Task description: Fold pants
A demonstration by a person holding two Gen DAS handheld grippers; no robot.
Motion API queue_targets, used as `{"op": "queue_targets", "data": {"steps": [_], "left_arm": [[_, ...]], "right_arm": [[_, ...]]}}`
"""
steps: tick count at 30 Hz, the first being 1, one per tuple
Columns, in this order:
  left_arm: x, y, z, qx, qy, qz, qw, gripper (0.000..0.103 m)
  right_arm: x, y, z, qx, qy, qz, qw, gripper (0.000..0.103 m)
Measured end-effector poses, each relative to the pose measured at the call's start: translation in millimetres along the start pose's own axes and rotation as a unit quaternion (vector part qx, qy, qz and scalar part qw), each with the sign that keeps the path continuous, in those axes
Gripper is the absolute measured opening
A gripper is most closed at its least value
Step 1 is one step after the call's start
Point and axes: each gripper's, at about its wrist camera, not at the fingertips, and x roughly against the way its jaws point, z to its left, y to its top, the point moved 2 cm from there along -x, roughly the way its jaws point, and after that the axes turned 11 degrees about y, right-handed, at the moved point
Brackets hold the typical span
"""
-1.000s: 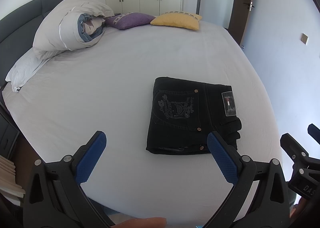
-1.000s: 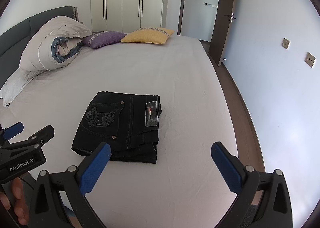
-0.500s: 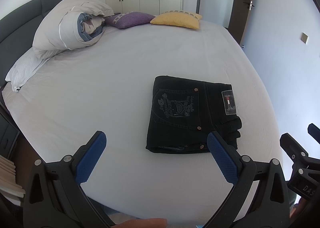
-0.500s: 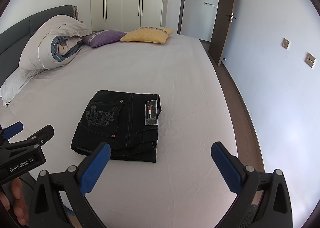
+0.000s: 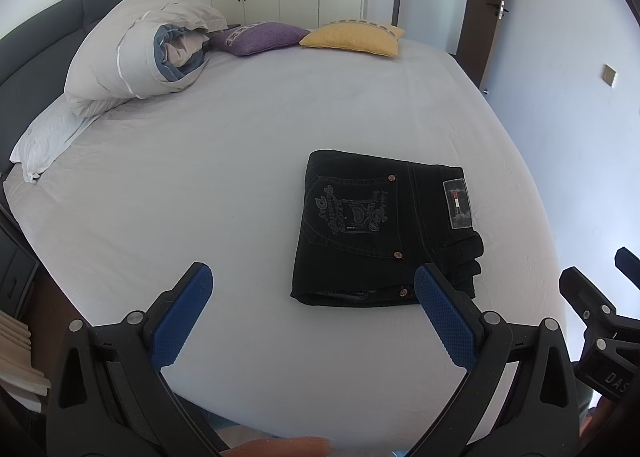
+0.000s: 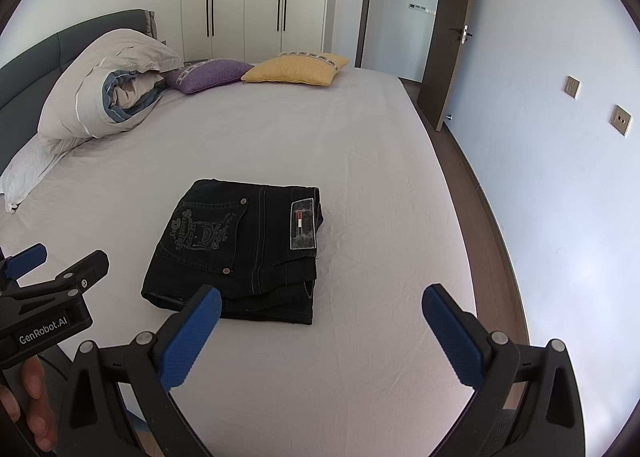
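The pants (image 5: 384, 229) are black matt denim with small shiny copper-coloured rivets and a woven cloth patch at the waistband. At 12 o'clock from them a yellow cushion (image 6: 296, 69) and a purple cushion (image 6: 208, 75) look coarse-woven, lying on the smooth matt sheet of the bed (image 6: 380, 185). Each gripper shows matt black plastic with blue knurled pads (image 5: 444, 317), bright metal pins at the joints.

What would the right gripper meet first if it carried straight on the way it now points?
Probably bare bed sheet. The open right gripper aims just right of the folded black jeans, whose right edge it may brush; depth is unclear.
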Motion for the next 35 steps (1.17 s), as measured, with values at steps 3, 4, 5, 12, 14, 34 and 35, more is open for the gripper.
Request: {"op": "queue_targets", "data": {"steps": [3,4,5,12,14,34,35], "left_arm": [[0,0,0,0.0,0.0,0.0,1.0,0.103],[0,0,0,0.0,0.001,0.0,1.0,0.103],[0,0,0,0.0,0.001,0.001,1.0,0.103],[-1,0,0,-0.001,0.001,0.001,1.0,0.103],[-1,0,0,0.0,0.0,0.001,1.0,0.103],[-7,-2,1,-0.006,0.005,0.005,1.0,0.103],[-8,-2,1,-0.008,0.008,0.005,0.9999,0.103]], "right_arm": [[0,-1,0,0.0,0.0,0.0,1.0,0.103],[0,0,0,0.0,0.0,0.0,1.0,0.103],[0,0,0,0.0,0.0,0.0,1.0,0.103],[-1,-3,-1,0.001,0.0,0.001,1.0,0.103],[-1,-4,-1,0.0,0.001,0.001,1.0,0.103],[-7,-13,-5,0.001,0.001,0.007,1.0,0.103],[-7,-13,-6,0.0,0.002,0.007,1.0,0.103]]}}
